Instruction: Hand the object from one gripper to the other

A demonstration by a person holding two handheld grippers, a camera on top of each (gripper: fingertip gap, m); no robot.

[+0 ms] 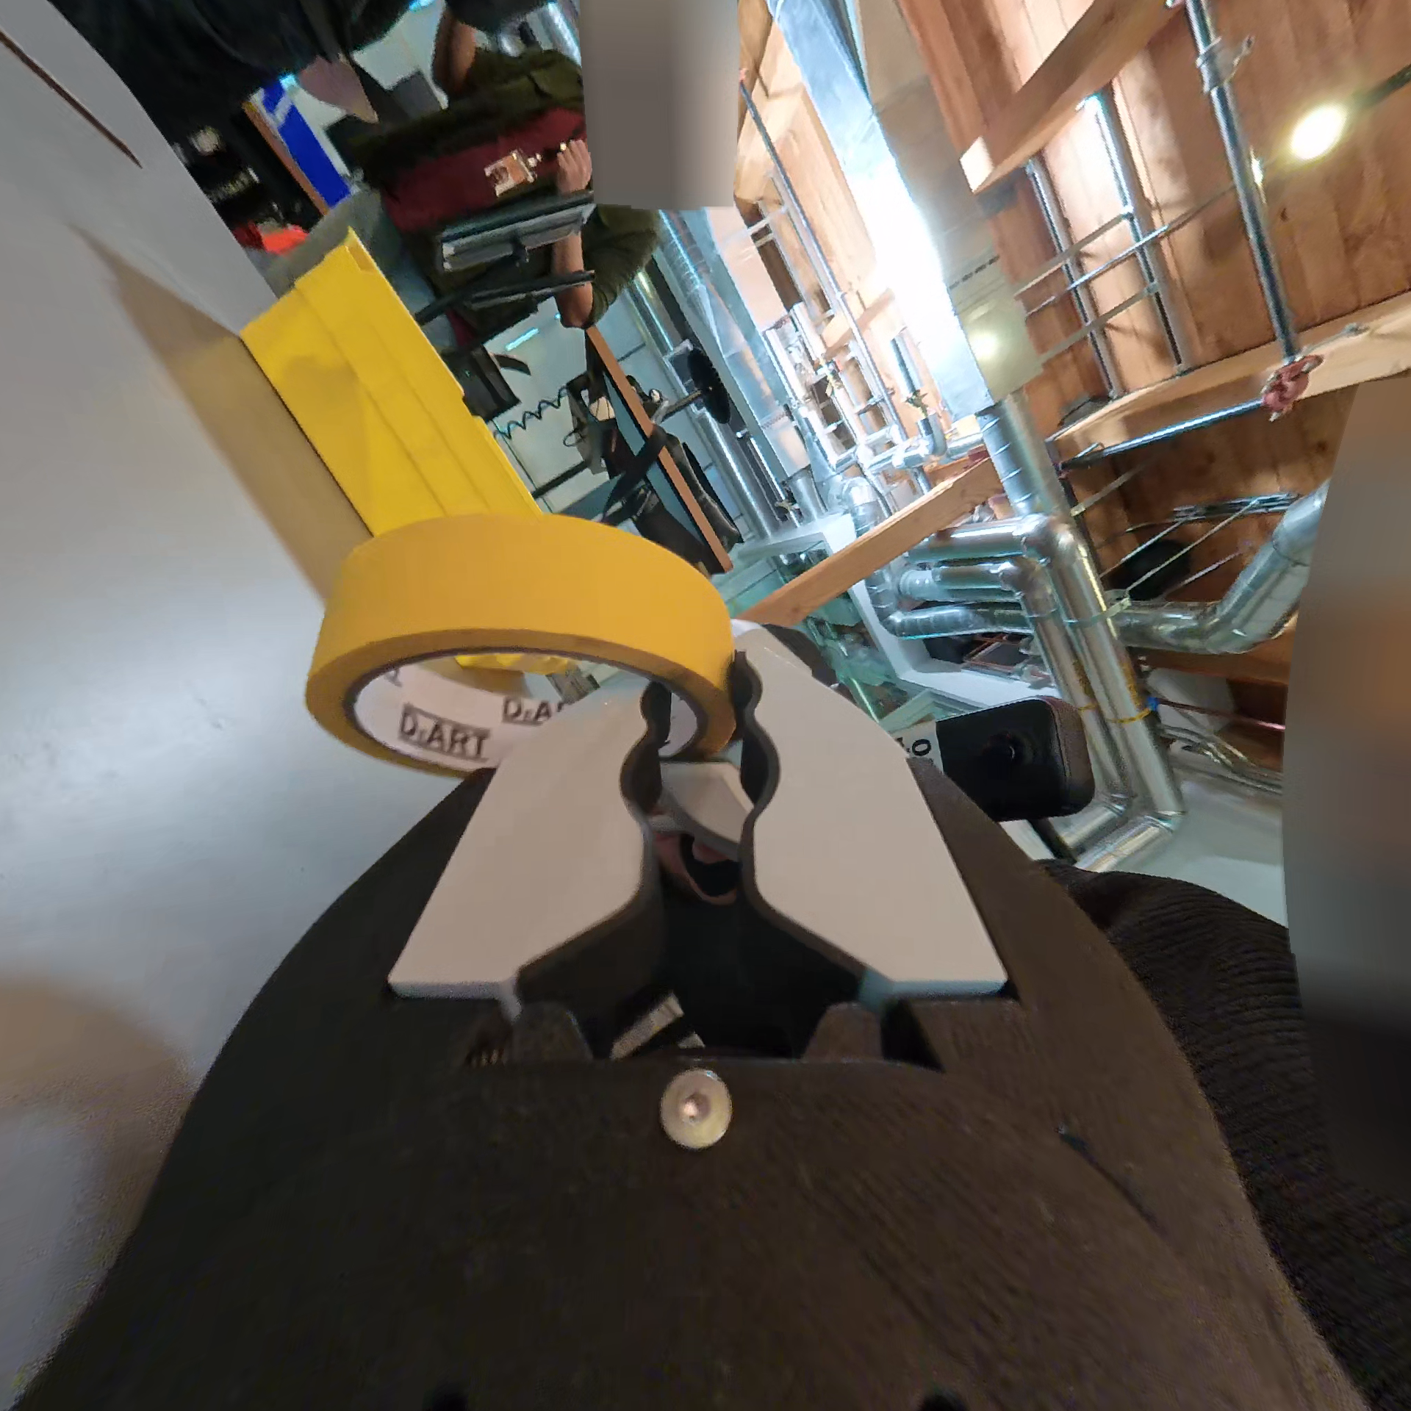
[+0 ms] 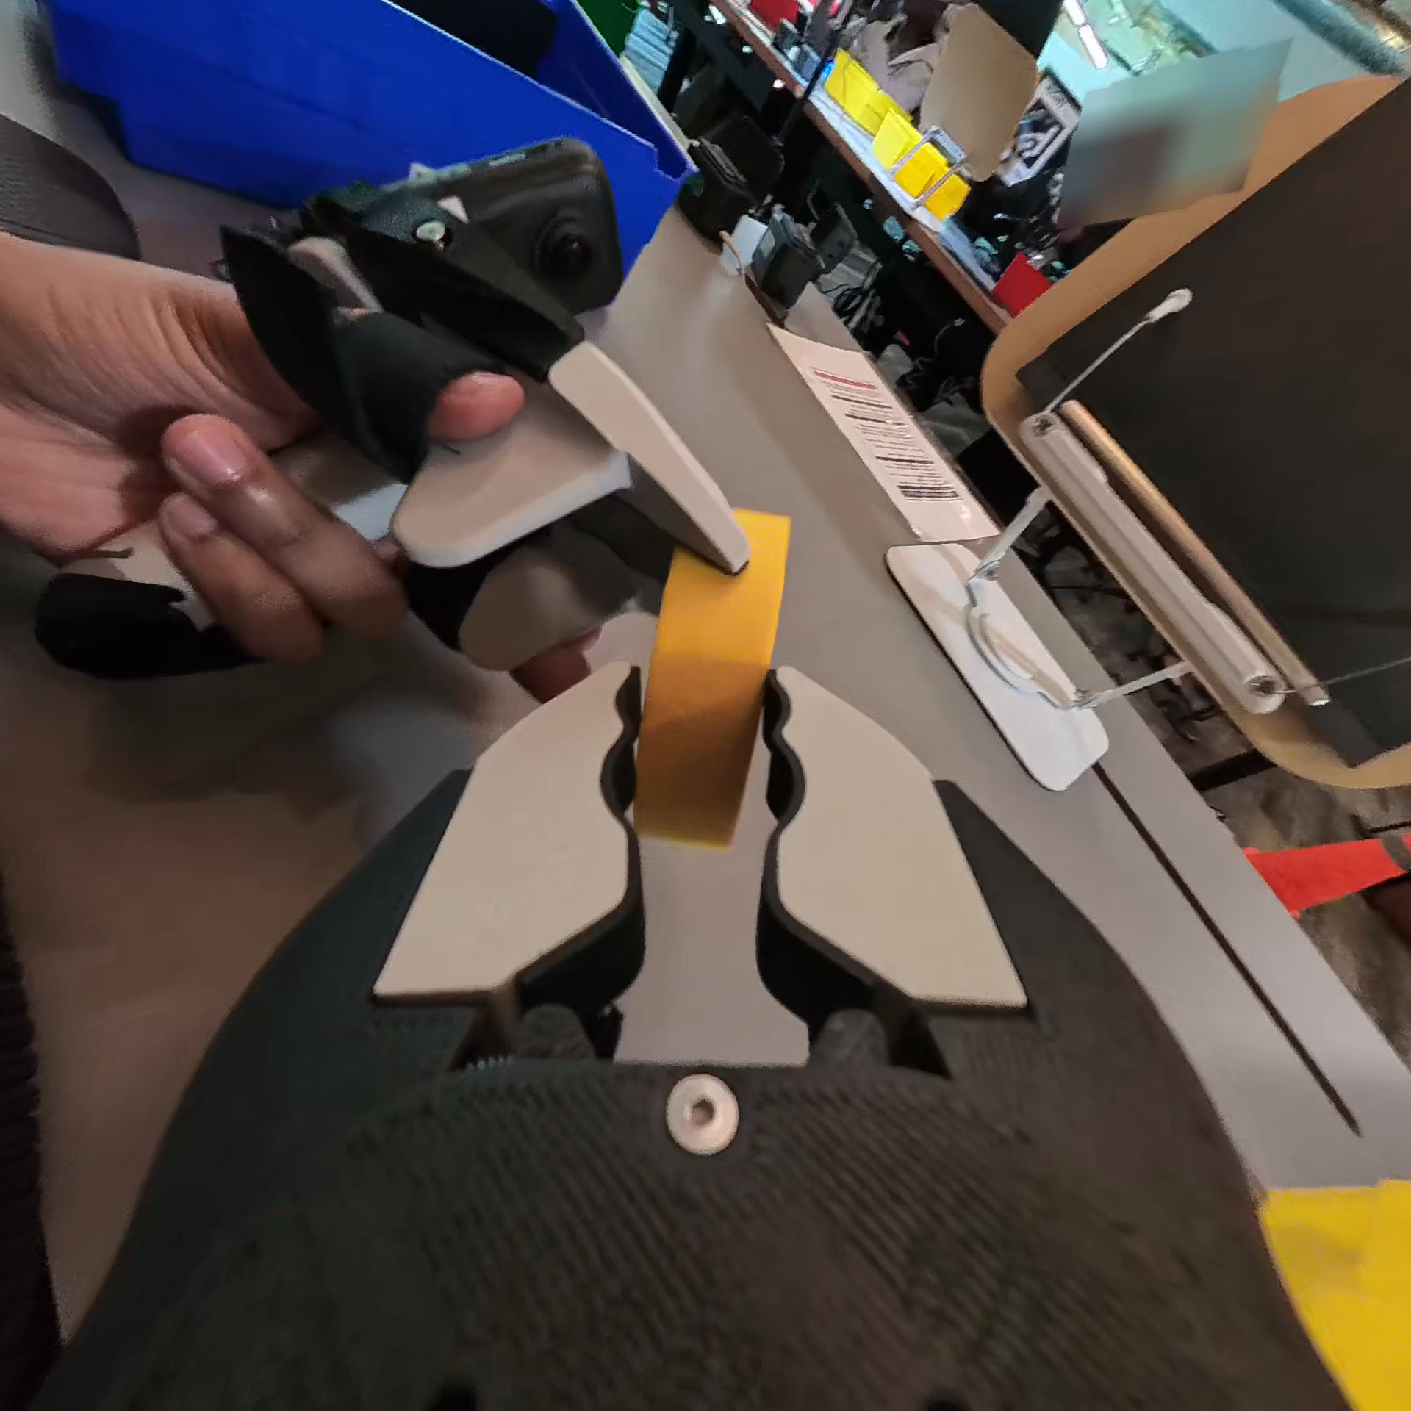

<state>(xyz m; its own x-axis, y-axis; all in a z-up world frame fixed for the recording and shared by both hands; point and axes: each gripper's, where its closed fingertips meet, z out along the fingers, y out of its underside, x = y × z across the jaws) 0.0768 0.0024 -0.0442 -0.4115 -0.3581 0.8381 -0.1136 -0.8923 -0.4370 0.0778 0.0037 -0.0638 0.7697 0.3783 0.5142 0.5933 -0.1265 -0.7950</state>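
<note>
I counted one grey tabletop (image 2: 763, 427), spanning most of the right wrist view. One large blue plastic bin (image 2: 305, 99) sat at its far left. I saw yellow plastic bin surfaces in both views: one (image 1: 382, 412) behind the tape in the left wrist view, and a corner (image 2: 1344, 1283) at the lower right of the right wrist view; I couldn't tell whether they were the same bin. One white rectangular card with a bent wire clip (image 2: 1000, 657) lay on the table to the right, and one white printed sheet (image 2: 886, 427) lay beyond it.

There were two grippers, each with two grey fingers edged in black, wavy padding. The left gripper (image 1: 702, 710) had its jaws nearly together, pinching the wall of the ring: one finger inside the hole, one on the outer face. In the right wrist view one bare hand (image 2: 153, 427) held that gripper, and its upper finger touched the roll's top edge. The right gripper (image 2: 702, 756) had its jaws spread, one finger on either side of the roll; I saw a slim gap on the right side, and contact on the left wasn't clear.

One task object: a roll of yellow masking tape (image 2: 714, 687) with a white printed cardboard core, held clear of the table between the two grippers. It was seen edge-on in the right wrist view, with a matte yellow band, wound smooth, and no loose end visible.
</note>
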